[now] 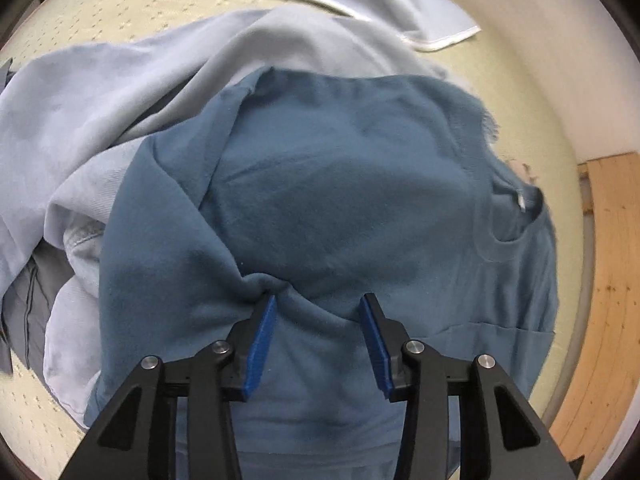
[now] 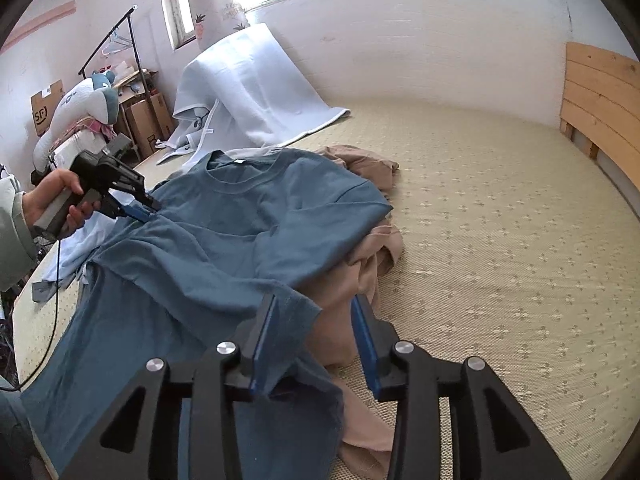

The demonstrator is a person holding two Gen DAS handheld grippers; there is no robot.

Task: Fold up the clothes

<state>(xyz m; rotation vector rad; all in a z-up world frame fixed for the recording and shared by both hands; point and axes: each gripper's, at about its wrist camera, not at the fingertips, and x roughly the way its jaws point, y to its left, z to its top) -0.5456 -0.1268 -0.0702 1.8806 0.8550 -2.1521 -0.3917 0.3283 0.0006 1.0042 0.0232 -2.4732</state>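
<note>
A blue T-shirt [image 1: 340, 180] lies spread over a pile of clothes on the bed, its collar [image 2: 236, 176] towards the far side. My left gripper [image 1: 320, 298] points steeply down at it, jaws apart, tips resting on the cloth with a bunched fold at the left fingertip [image 1: 268, 312]. In the right wrist view the left gripper [image 2: 138, 210] sits at the shirt's shoulder, held by a person's hand [image 2: 56, 196]. My right gripper [image 2: 314, 298] stands open over the shirt's sleeve hem [image 2: 296, 308] and a tan garment [image 2: 368, 264]; the pads press on nothing.
A pale lilac garment [image 1: 120, 92] and grey cloth [image 1: 24, 300] lie under the shirt. A light blue blanket [image 2: 248, 92] leans against the wall. The woven bed mat [image 2: 500, 220] stretches right to a wooden headboard [image 2: 600, 96]. Boxes and a plush toy [image 2: 88, 104] stand beyond the bed.
</note>
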